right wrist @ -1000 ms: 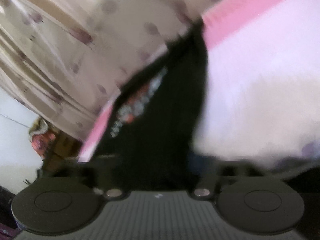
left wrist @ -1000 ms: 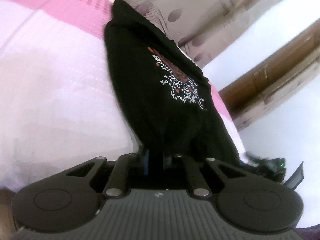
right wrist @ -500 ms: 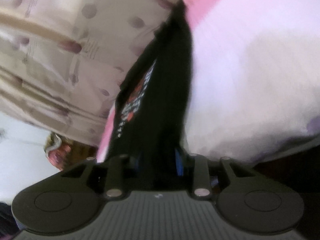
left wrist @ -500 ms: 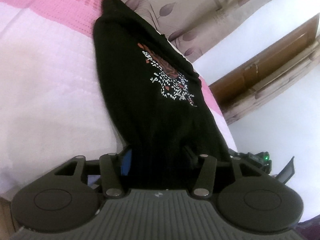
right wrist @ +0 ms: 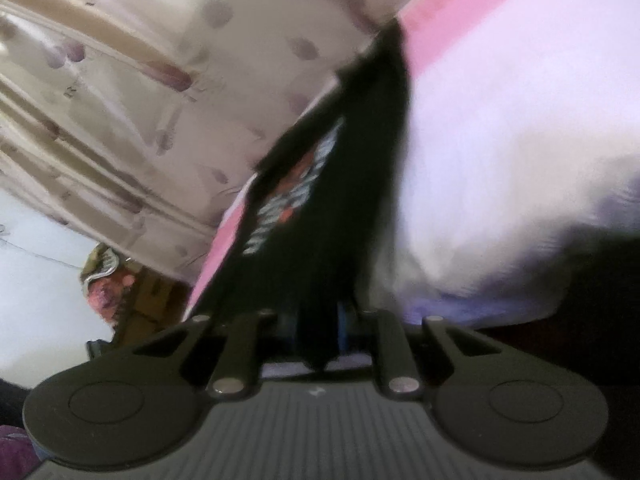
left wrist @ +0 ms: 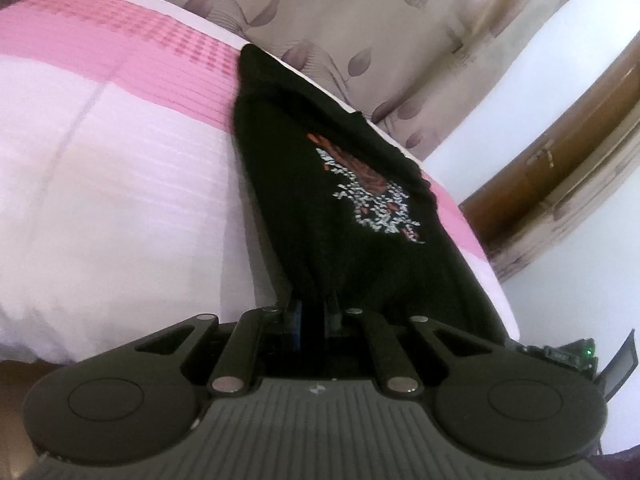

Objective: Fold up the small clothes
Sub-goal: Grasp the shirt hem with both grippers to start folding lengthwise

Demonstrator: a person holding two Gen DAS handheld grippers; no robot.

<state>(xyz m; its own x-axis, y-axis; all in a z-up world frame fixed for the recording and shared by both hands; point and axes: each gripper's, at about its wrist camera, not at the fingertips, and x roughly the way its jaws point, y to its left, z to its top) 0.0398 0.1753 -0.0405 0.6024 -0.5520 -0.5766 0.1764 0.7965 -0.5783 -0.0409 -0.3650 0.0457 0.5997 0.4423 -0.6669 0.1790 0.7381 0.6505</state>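
Left gripper (left wrist: 314, 314): matte black body, ribbed grey deck, small white logo at deck's front edge. Round black disc either side of deck. Four black link bars with silver rivets ahead of deck. Blue pads on fingers (left wrist: 295, 322). Right gripper (right wrist: 320, 320): same build.

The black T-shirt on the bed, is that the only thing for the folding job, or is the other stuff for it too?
For the job:
- black cotton T-shirt with red and white print
- left gripper, shut on its near edge
- right gripper, jaws closing on it

Just lying about:
- pink and white bedspread
- beige leaf-patterned curtain
- brown wooden door frame
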